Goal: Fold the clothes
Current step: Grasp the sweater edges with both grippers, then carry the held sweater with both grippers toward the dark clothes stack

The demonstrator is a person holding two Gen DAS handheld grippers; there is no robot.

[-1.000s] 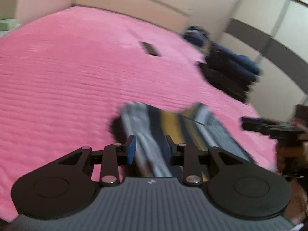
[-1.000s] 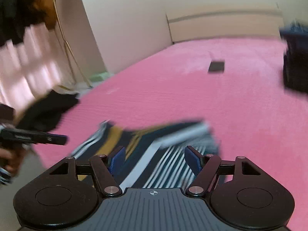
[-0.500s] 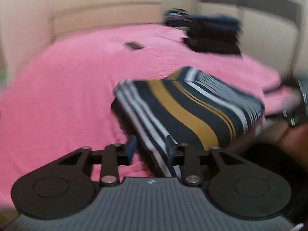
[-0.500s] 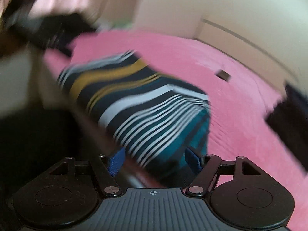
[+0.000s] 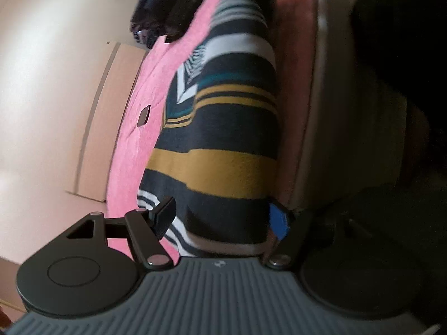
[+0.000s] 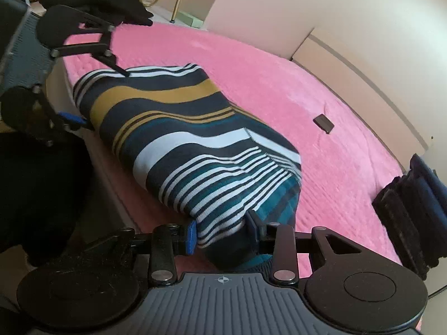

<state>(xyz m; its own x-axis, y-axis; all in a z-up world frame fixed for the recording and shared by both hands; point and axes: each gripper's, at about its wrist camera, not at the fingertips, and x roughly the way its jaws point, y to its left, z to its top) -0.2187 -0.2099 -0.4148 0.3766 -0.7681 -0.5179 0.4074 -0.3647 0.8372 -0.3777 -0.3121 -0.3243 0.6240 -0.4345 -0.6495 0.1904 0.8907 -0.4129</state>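
Left wrist view is motion-blurred; far end of the striped garment [image 5: 223, 128] smears out, cut at the top edge. Dark clothes stack [image 5: 167, 5] is cut there too, items indistinct. Dark mass [image 5: 396, 55] at right is unreadable. Small dark object [image 6: 323, 123] on the pink bed cover [image 6: 279, 89] is too small to identify. Right gripper [image 6: 222, 234] hides the garment's near end.

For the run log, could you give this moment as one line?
striped garment folded on pink bed | right gripper clamped | left gripper open

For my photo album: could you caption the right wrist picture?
Two handheld grippers, right gripper and left gripper, flank a folded striped garment on a pink bed.
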